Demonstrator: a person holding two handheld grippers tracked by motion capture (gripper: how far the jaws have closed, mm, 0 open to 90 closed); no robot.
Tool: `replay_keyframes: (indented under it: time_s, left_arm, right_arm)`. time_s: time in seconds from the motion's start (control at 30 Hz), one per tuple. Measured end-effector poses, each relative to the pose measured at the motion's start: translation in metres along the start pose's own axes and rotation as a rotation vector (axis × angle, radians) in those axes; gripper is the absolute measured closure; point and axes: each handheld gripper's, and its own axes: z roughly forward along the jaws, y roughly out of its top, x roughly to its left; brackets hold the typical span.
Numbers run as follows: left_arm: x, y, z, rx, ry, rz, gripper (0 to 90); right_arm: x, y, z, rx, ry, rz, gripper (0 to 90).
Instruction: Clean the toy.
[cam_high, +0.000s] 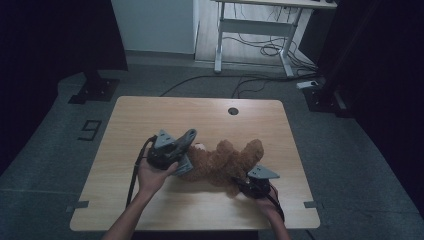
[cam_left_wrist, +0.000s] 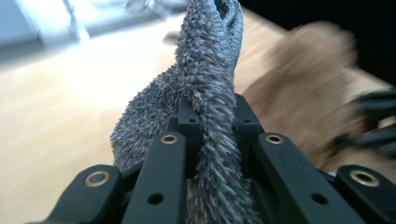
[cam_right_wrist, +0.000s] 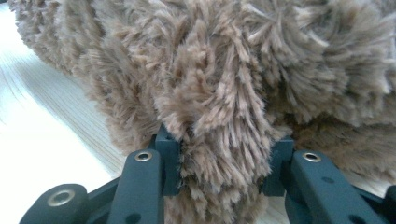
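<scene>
Brown teddy bear (cam_high: 225, 162) mid-table (cam_high: 150, 115), both grippers clamped, wide bare margins

Before me stands a light wooden rectangular table (cam_high: 150, 120) with a round cable hole; a brown furry teddy bear (cam_high: 225, 162) lies on it, nearer me than the hole.

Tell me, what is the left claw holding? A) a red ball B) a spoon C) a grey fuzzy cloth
C: in the left gripper view the left claw is shut on a grey fuzzy cloth, held up beside the brown teddy bear.
</scene>
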Motion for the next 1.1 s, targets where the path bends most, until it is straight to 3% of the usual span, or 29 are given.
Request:
replay_keyframes:
  time_s: [0.13, 0.2, 0.3, 0.4, 0.5, 0.6, 0.7, 0.87, 0.93, 1.1]
  left_arm:
    - [-0.034, 0.042, 0.023, -0.004, -0.070, 0.047, 78.2]
    - [-0.052, 0.067, 0.048, 0.043, -0.107, 0.068, 78.1]
    - [-0.072, 0.087, 0.081, 0.104, -0.149, 0.066, 78.0]
    - [-0.093, 0.089, 0.112, 0.171, -0.155, 0.106, 78.0]
    - [-0.105, 0.075, 0.136, 0.237, -0.148, 0.130, 78.0]
    - [-0.105, 0.056, 0.153, 0.297, -0.130, 0.140, 78.0]
    - [-0.101, 0.044, 0.158, 0.309, -0.108, 0.133, 78.0]
    - [-0.097, 0.041, 0.149, 0.352, -0.027, 0.201, 78.3]
    - [-0.092, 0.040, 0.146, 0.361, -0.021, 0.195, 78.3]
    - [-0.072, 0.034, 0.131, 0.377, 0.061, 0.223, 78.2]
  right_arm:
    - [0.000, 0.000, 0.000, -0.002, -0.001, 0.000, 60.6]
    - [0.000, -0.001, 0.000, -0.006, -0.002, -0.004, 60.5]
    - [0.000, -0.001, 0.000, -0.007, 0.000, -0.002, 60.5]
    - [0.000, -0.002, -0.001, -0.007, 0.001, -0.001, 60.5]
    - [-0.001, -0.002, -0.001, -0.008, 0.005, -0.001, 60.5]
    - [0.000, -0.002, -0.001, -0.008, 0.003, -0.002, 60.5]
    - [0.000, -0.001, 0.000, -0.006, 0.000, -0.012, 60.1]
    - [0.003, -0.001, 0.000, -0.004, -0.003, -0.015, 59.9]
    - [0.002, -0.001, 0.000, -0.005, -0.001, -0.016, 59.8]
    - [0.003, -0.001, 0.000, -0.005, 0.000, -0.017, 59.7]
